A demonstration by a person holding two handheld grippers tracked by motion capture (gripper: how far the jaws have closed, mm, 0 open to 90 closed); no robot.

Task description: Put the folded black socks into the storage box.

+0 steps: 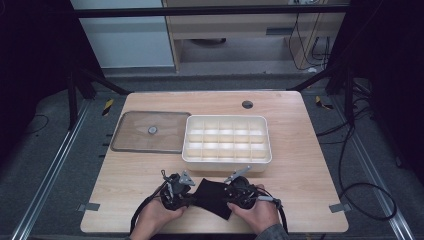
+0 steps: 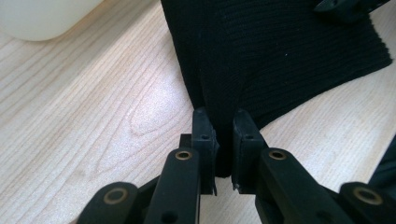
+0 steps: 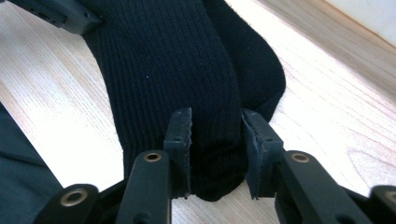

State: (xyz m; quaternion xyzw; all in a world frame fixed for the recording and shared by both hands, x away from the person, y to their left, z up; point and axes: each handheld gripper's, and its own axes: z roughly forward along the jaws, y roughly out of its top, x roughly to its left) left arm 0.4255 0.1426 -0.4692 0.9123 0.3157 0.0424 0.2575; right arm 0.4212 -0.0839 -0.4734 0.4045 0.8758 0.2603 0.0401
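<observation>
A black ribbed sock (image 1: 212, 197) lies on the wooden table near its front edge, between my two hands. My left gripper (image 1: 194, 197) comes in from the left, and in the left gripper view its jaws (image 2: 224, 126) are shut on a thin fold at the sock's (image 2: 280, 46) edge. My right gripper (image 1: 226, 198) comes in from the right. In the right gripper view its jaws (image 3: 215, 130) press on a thick bunched end of the sock (image 3: 177, 60). Each gripper view shows the other gripper's tip at a top corner.
A white tray (image 1: 227, 161) with several compartments stands just behind the sock. To its left lies a clear flat lid (image 1: 135, 142) with a round knob. A dark round grommet (image 1: 247, 104) sits near the table's far edge. Bare wood stretches to both sides of my hands.
</observation>
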